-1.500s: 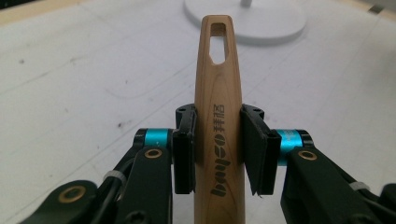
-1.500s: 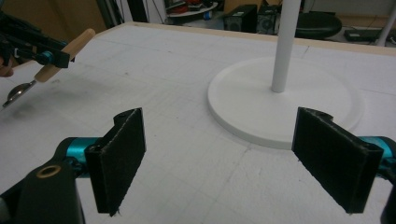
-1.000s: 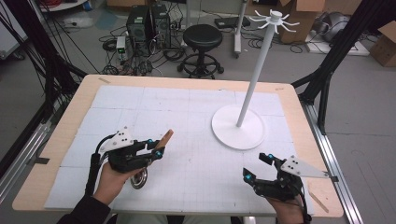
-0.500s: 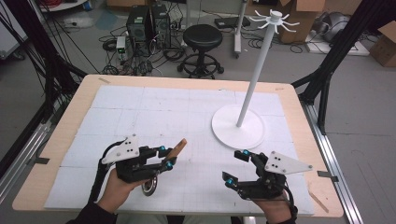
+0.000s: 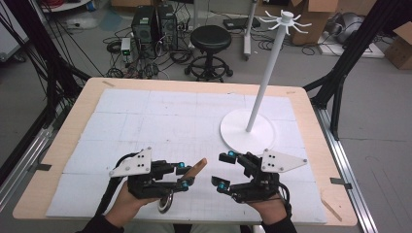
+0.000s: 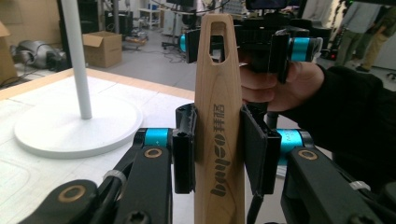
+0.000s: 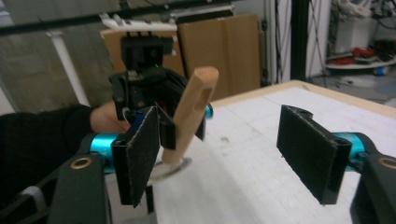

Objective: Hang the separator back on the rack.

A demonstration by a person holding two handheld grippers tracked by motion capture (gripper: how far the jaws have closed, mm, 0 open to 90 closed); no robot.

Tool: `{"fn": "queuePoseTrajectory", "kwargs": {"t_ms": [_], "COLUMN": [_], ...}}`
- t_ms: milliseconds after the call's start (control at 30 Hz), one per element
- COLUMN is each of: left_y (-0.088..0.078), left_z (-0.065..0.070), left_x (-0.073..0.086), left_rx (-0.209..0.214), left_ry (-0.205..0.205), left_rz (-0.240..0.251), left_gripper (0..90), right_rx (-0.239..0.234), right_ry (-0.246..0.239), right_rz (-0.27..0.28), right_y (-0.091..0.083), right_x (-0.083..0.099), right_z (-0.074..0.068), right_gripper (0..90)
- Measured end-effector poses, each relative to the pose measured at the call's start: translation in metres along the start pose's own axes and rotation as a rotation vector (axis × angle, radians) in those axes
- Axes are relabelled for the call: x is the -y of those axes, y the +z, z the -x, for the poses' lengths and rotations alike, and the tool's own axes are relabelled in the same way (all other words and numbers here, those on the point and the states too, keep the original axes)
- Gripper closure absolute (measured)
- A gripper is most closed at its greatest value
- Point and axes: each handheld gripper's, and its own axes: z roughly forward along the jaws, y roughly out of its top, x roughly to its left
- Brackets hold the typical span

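Note:
My left gripper (image 5: pixel 182 174) is shut on the wooden handle (image 5: pixel 196 168) of a utensil whose round metal end (image 5: pixel 165 203) hangs below the hand. In the left gripper view the pads clamp the handle (image 6: pixel 219 140) at mid-length, and a slot is cut near its tip. My right gripper (image 5: pixel 224 171) faces it from the right, open. Its jaws have just been closing, with nothing between the pads. The handle tip (image 7: pixel 194 107) stands a little beyond the right gripper (image 7: pixel 229 154). The right gripper (image 6: pixel 252 42) is also seen behind the handle.
A white stand (image 5: pixel 248 132) with a tall pole and hooks on top sits on the table (image 5: pixel 311 145) just beyond the right gripper. Its base (image 6: pixel 79 126) is in the left gripper view. Floor clutter, a stool (image 5: pixel 210 39) and boxes lie past the far edge.
Both hands have come toward each other near the front edge, the right one moving left, the left one right with the utensil. The right jaws stand narrower than before.

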Motion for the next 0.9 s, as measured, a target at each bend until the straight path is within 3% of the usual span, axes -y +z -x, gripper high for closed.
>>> {"fn": "queuePoseTrajectory", "kwargs": {"t_ms": [267,300,500,667,800,900], "left_y": [0.006,0.008,0.01,0.009,0.009,0.008], "left_z": [0.006,0.007,0.009,0.009,0.008,0.008], "left_x": [-0.001,-0.001,-0.001,-0.002,-0.002,-0.002], "left_rx": [0.078,0.087,0.113,0.138,0.148,0.154], "left_ry": [0.015,0.014,0.028,0.018,0.019,0.009], "left_rz": [-0.009,-0.009,-0.014,0.002,0.001,0.009], "left_gripper": [67.2,67.2,67.2,67.3,67.3,67.3], "right_rx": [-0.088,-0.117,-0.153,-0.215,-0.224,-0.221], "right_ry": [-0.01,-0.015,-0.037,-0.048,-0.054,-0.03], "right_rz": [0.002,0.006,0.002,0.032,0.035,0.04], "right_y": [0.012,0.015,0.019,0.019,0.019,0.019], "right_x": [-0.003,-0.004,-0.004,-0.005,-0.005,-0.006], "right_z": [-0.002,-0.003,-0.004,-0.005,-0.005,-0.007], "right_gripper": [38.8,42.2,53.3,68.0,68.7,69.8]}}
